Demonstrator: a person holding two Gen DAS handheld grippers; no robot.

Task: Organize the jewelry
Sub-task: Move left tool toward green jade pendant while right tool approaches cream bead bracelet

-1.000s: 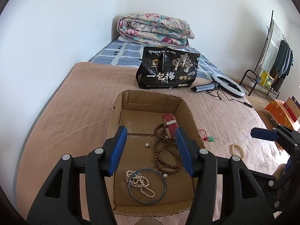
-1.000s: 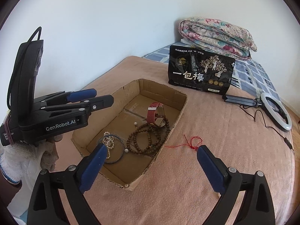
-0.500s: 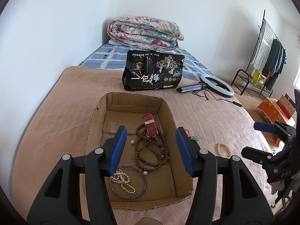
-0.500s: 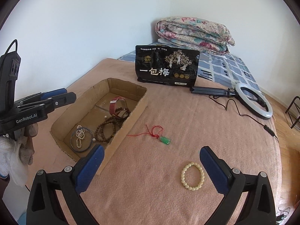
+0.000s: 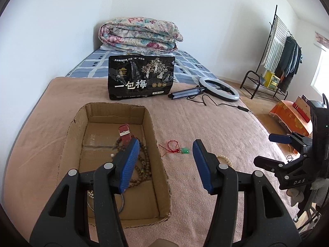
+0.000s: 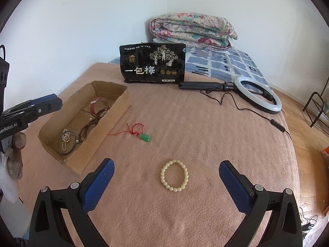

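A cardboard box [image 6: 86,123] is sitting at the left on the pink blanket [image 6: 205,140], holding a red-strapped watch [image 6: 96,107], a long string of brown wooden beads [image 6: 90,123], and a dark bangle [image 6: 65,142] lying around a small pearl strand [image 6: 65,139]. The left gripper [image 5: 164,162] is hovering over the box's right wall with its blue-padded jaws spread wide and nothing between them. Just beside the box, on the blanket, a green pendant on a red cord [image 6: 145,137] is lying loose. Further right and nearer the cameras, a cream bead bracelet [image 6: 174,175] is resting flat on the blanket, lined up between the jaws of the right gripper [image 6: 166,179], which is also standing wide apart and gripping nothing. Behind, a black snack bag [image 6: 153,63] is standing upright, with a ring light [image 6: 258,94] lying to its right.
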